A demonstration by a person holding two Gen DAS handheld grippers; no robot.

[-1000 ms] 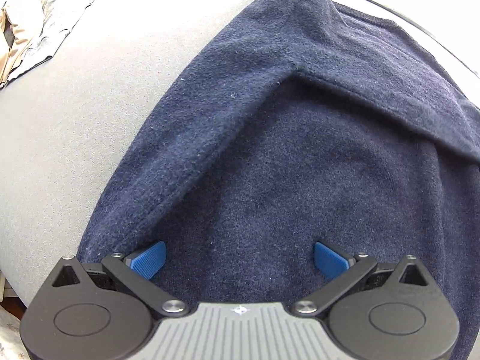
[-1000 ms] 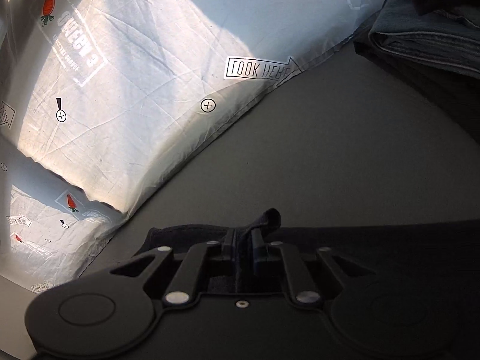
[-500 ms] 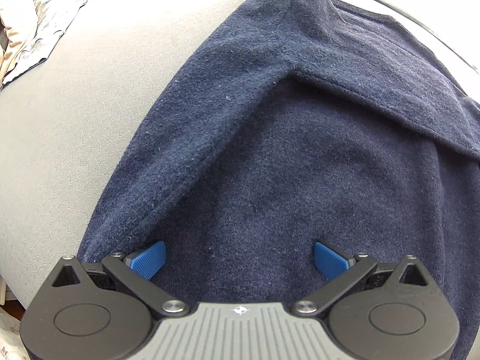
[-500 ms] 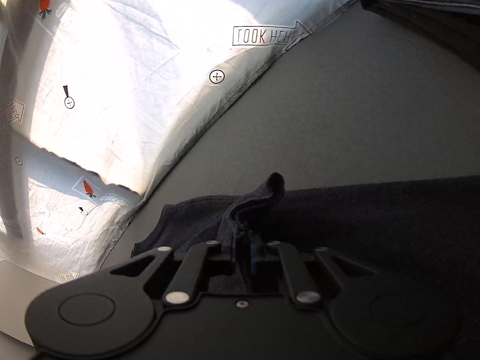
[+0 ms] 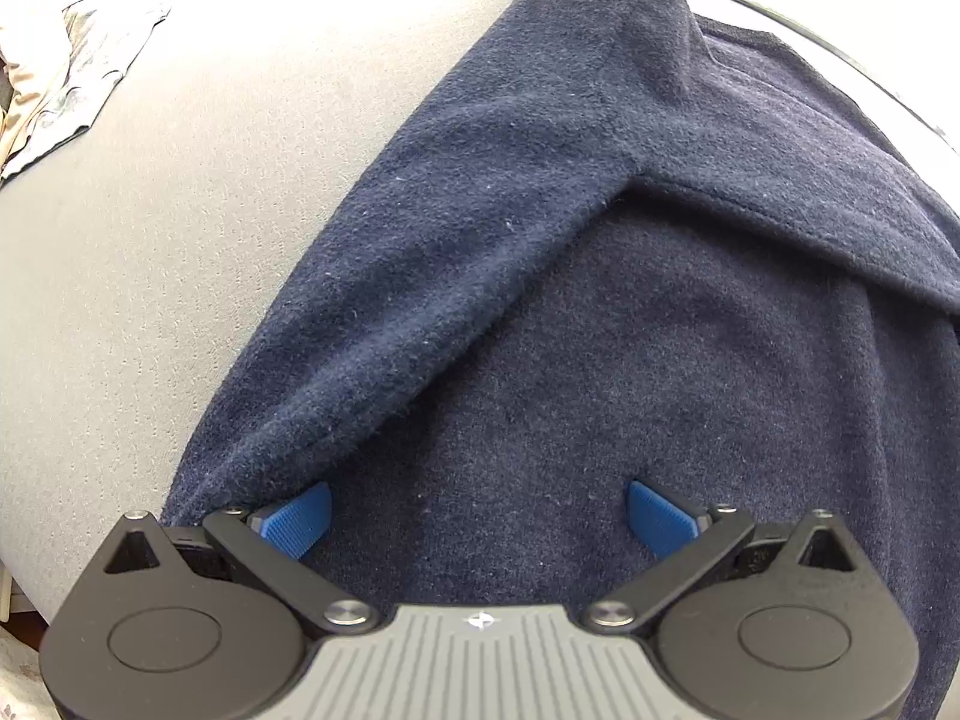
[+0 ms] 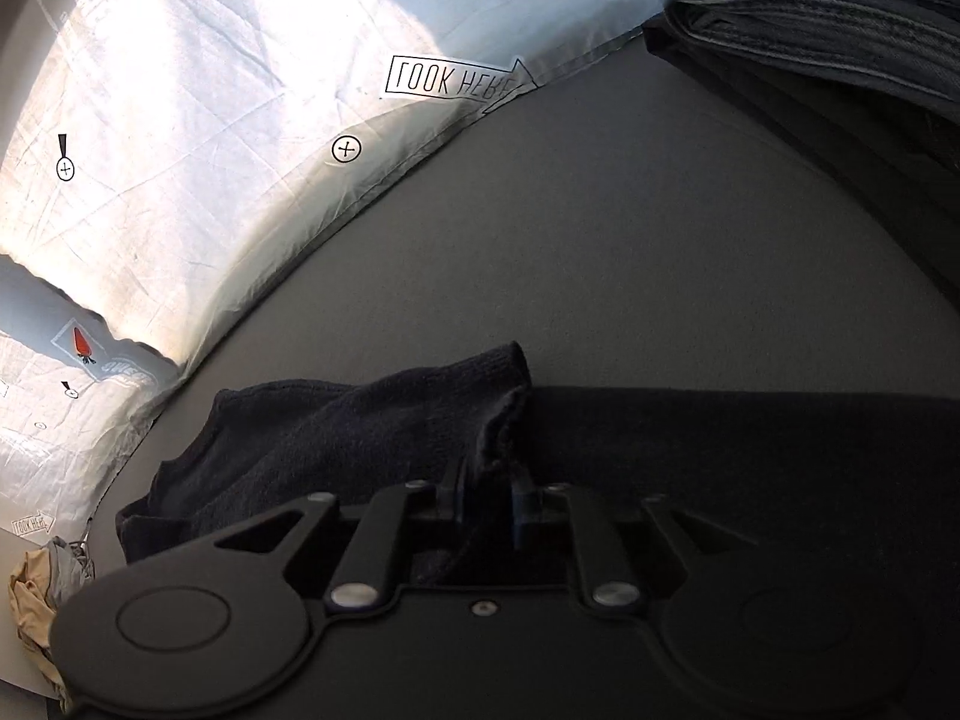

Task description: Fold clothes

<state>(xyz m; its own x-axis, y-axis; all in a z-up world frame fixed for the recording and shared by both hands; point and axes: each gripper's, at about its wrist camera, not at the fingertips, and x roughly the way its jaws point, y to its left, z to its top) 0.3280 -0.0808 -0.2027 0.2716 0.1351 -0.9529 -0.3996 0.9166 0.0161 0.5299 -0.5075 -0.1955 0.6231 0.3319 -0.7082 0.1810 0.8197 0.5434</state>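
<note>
A navy blue sweater (image 5: pixel 630 312) lies spread on a grey surface (image 5: pixel 180 228), with one sleeve folded diagonally across its body. My left gripper (image 5: pixel 478 516) hovers over the sweater's near part, open, with nothing between its blue pads (image 5: pixel 297 519). In the right wrist view the same sweater (image 6: pixel 360 420) appears dark; my right gripper (image 6: pixel 487 495) is shut on a pinched-up fold of its edge, lifted slightly off the surface.
A light printed sheet (image 6: pixel 198 138) with carrot drawings and "LOOK HERE" marks lies beyond the grey surface. Folded denim and dark clothes (image 6: pixel 840 42) are stacked at far right. Crumpled pale fabric (image 5: pixel 66 60) lies at far left, and also shows in the right wrist view (image 6: pixel 36 606).
My right gripper has moved with the pinched fold, and more of the sweater's edge has come into view. The left gripper stays open and has shifted slightly over the sweater.
</note>
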